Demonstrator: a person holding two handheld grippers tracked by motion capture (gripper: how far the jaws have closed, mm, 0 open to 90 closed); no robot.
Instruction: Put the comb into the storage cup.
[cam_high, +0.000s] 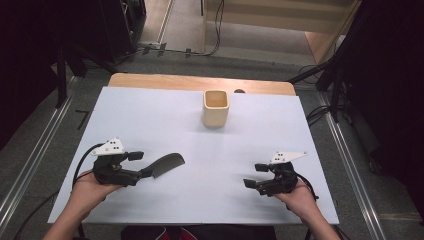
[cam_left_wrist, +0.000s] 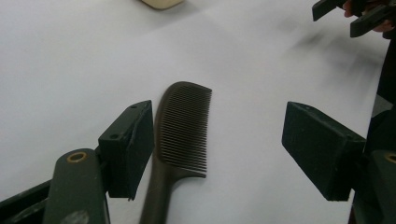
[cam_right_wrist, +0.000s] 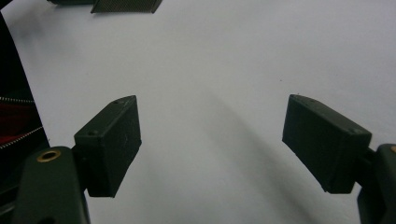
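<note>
Left gripper (cam_left_wrist: 217, 144) spread wide around dark comb (cam_left_wrist: 183, 128) (flat on table), untouched

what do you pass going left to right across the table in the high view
left claw → dark comb lying in front of it → cream square cup farther back near the middle → right claw, with a hand behind it. All of it sits over the white table.

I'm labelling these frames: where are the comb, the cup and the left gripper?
comb (cam_left_wrist: 183, 126), left gripper view, on its teeth.
cup (cam_high: 216, 115), high view, on its front wall.
left gripper (cam_left_wrist: 217, 140), left gripper view, midway between its jaws.
</note>
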